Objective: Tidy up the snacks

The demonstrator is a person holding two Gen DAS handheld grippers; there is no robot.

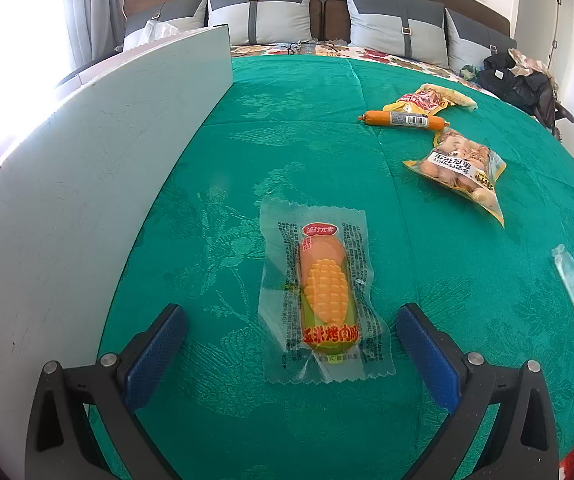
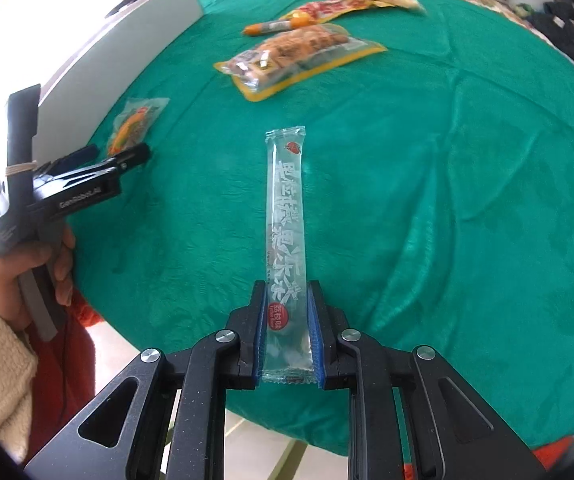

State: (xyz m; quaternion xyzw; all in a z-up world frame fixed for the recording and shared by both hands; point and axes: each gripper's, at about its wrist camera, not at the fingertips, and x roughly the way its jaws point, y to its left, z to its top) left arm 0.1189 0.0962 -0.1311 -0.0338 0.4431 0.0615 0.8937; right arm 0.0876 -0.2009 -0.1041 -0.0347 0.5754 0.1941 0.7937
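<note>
Clear jelly stick [image 2: 287, 240] is squeezed between the right tool [image 2: 287, 340], the left tool [image 1: 291, 344] stands wide apart around the corn sausage pack [image 1: 323, 296], and three more snacks wait far ahead.

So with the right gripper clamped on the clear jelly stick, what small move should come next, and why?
Probably a short lift. The right gripper is shut on the near end of the jelly stick, most of which lies out ahead over the green cloth. Raising it frees it for carrying. The left gripper is open over the corn sausage packet.
</note>
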